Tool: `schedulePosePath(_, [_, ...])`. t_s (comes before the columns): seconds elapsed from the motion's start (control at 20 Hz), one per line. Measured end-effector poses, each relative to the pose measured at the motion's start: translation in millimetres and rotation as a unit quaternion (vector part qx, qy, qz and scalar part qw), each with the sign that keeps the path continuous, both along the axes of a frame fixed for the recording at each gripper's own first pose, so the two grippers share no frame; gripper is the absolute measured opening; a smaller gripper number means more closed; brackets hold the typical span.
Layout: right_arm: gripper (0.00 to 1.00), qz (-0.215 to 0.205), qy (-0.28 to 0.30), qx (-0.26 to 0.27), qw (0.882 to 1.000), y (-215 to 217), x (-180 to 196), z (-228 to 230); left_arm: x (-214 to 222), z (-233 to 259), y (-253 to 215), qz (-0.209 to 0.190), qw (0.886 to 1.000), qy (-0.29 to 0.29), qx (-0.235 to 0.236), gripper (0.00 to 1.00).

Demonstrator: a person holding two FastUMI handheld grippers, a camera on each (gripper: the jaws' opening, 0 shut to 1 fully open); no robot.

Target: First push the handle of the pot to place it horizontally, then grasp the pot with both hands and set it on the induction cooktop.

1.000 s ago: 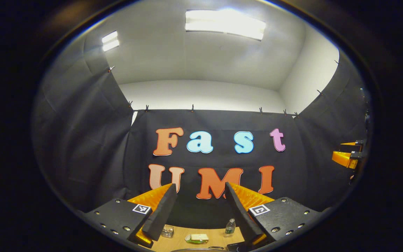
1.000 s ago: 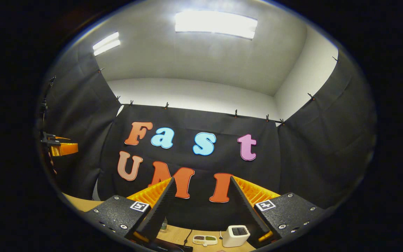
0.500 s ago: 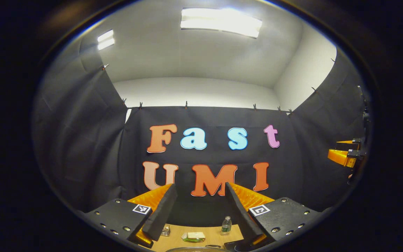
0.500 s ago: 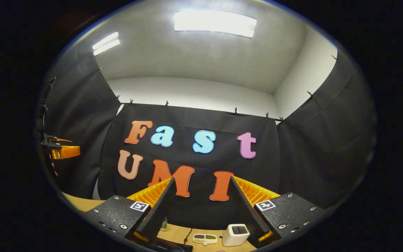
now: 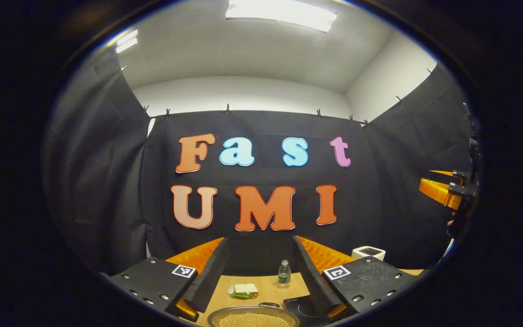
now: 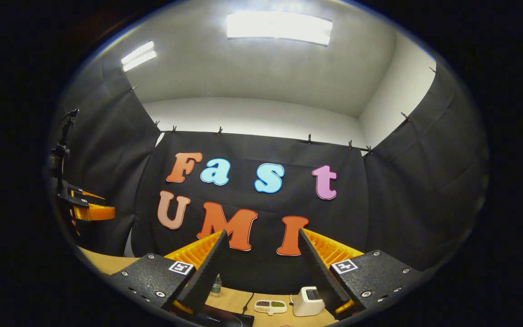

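In the left gripper view a round metal pot (image 5: 253, 317) full of small yellowish grains sits at the very bottom, with a dark loop handle (image 5: 269, 304) at its far rim. The black induction cooktop (image 5: 301, 309) lies just right of it on the wooden table (image 5: 261, 284). My left gripper (image 5: 259, 268) is open, held high above the pot with nothing between its fingers. In the right gripper view my right gripper (image 6: 261, 265) is also open and empty, and the cooktop's edge (image 6: 218, 319) shows under its left finger. Each gripper appears at the edge of the other's view: right gripper (image 5: 443, 193), left gripper (image 6: 86, 209).
A small plastic bottle (image 5: 283, 273) and a sandwich-like item on a green plate (image 5: 242, 290) stand beyond the pot. A white boxy device (image 6: 308, 300), a small divided dish (image 6: 270, 306) and a cable (image 6: 247, 302) lie toward the back.
The left gripper view has tipped downward, bringing the pot, cooktop and more table into sight. The right gripper view has barely shifted. Both stay open.
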State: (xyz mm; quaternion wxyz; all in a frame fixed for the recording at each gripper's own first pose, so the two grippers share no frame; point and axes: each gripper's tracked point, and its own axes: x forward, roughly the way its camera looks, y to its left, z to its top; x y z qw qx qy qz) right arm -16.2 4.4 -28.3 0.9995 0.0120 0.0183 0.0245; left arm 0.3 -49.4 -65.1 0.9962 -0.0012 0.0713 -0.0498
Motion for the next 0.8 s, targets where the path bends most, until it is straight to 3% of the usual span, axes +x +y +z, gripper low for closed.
schedulePosePath(0.2, [0.95,0.009,0.015,0.003,1.000,9,-1,-21,-5,-32,-14,-0.027,0.999,0.036,0.009,0.84])
schedulePosePath(0.25, [0.95,0.011,0.020,0.003,1.000,10,-3,-27,-9,-40,-19,-0.036,0.998,0.046,0.011,0.90])
schedulePosePath(0.35, [0.95,0.012,0.026,0.001,1.000,13,-3,-37,-13,-60,-24,-0.050,0.996,0.065,0.022,0.80])
schedulePosePath(0.45, [0.95,0.011,0.030,0.001,0.999,17,-4,-47,-19,-83,-26,-0.058,0.994,0.084,0.035,0.63])
schedulePosePath(0.5, [0.95,0.011,0.032,0.002,0.999,18,-4,-52,-21,-95,-25,-0.059,0.993,0.094,0.041,0.62])
schedulePosePath(0.55, [0.95,0.011,0.034,0.003,0.999,20,-5,-58,-27,-110,-29,-0.068,0.990,0.111,0.045,0.43])
schedulePosePath(0.65, [0.95,0.012,0.036,0.003,0.999,25,-7,-69,-36,-138,-33,-0.084,0.985,0.145,0.043,0.33])
schedulePosePath(0.7, [0.95,0.013,0.037,0.002,0.999,27,-7,-74,-38,-152,-28,-0.081,0.983,0.160,0.045,0.33])
schedulePosePath(0.75, [0.95,0.013,0.039,0.001,0.999,28,-9,-80,-43,-169,-24,-0.079,0.980,0.179,0.047,0.22])
schedulePosePath(0.8, [0.95,0.014,0.041,-0.001,0.999,30,-10,-86,-48,-182,-24,-0.082,0.976,0.199,0.040,0.04])
